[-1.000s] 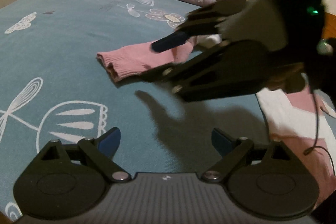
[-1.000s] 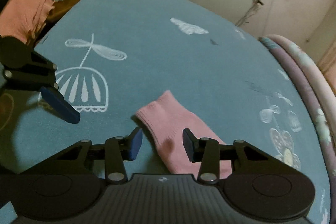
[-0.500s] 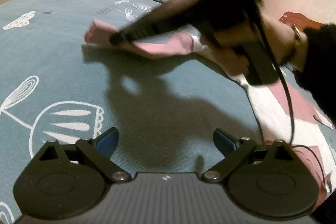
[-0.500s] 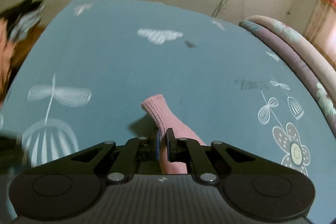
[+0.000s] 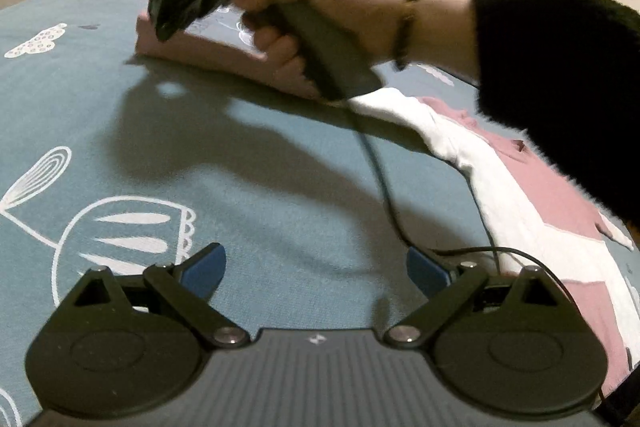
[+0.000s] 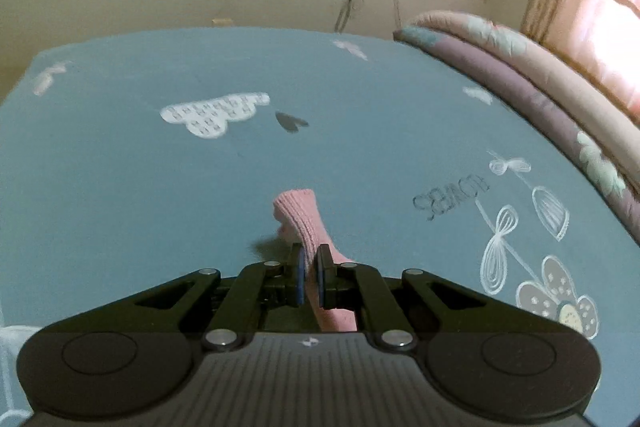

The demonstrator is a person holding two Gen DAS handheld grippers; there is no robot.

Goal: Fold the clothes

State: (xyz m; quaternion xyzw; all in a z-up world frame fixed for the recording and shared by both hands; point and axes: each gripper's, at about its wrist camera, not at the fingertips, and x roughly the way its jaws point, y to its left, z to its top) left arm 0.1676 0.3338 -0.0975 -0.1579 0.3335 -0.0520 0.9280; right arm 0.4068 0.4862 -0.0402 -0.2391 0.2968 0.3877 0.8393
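Between the pads of your right hand-held gripper (image 6: 309, 273), the jaws are pinching the pink knit sleeve (image 6: 298, 217) just behind its ribbed cuff, holding it above the bed (image 6: 120, 187). Your left hand-held gripper (image 5: 314, 267) is gaping wide, holding nothing. That knit is looking light, soft and stretchy, so it is likely drooping; grip at the cuff or a seam. The blue printed sheet is looking flat, with folded quilts (image 6: 520, 67) lying along the wall.

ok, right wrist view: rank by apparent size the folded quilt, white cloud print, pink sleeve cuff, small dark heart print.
1. folded quilt
2. white cloud print
3. pink sleeve cuff, pinched in the right gripper; nearer the camera, so second versus third is unsure
4. small dark heart print
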